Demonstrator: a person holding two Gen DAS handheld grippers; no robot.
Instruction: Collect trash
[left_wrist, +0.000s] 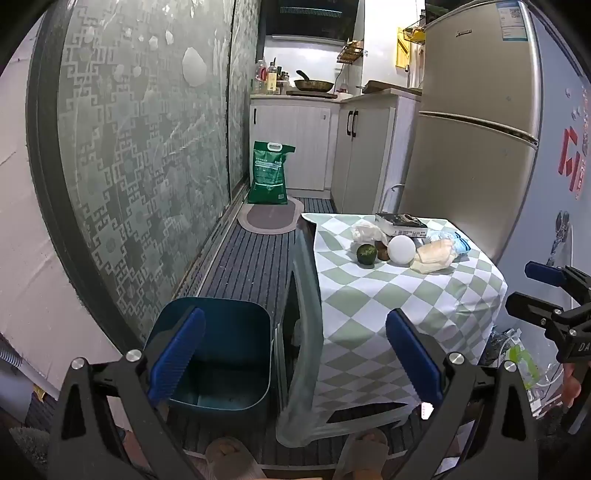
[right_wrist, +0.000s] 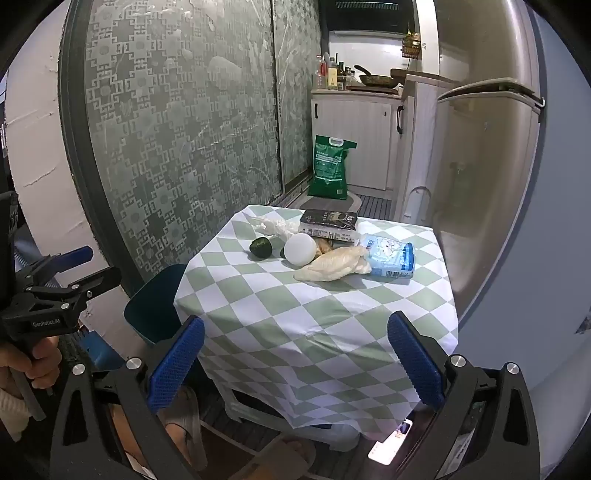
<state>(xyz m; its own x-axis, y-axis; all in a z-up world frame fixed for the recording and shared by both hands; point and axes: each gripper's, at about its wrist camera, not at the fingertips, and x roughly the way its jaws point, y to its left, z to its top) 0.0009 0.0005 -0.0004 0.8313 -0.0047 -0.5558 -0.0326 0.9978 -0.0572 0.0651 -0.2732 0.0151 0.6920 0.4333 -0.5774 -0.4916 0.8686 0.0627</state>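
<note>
Hovering wide open, gripping nothing: left claw (left_wrist: 295, 354), right claw (right_wrist: 295, 360). Trash sitting clustered on desk (right_wrist: 258, 314): crumpled wrapper (right_wrist: 334, 264), tissue (right_wrist: 271, 225). Risking knocking white ball (right_wrist: 300, 249) rolling off.

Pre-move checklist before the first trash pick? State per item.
1. Left gripper open, nothing held: ok.
2. Right gripper open, nothing held: ok.
3. Blue bin open-topped on floor beside table: ok.
4. Crumpled wrapper at the pile's near edge, nothing on top: ok.
5. Which items are trash, e.g. white ball, green fruit: cannot tell.
</note>
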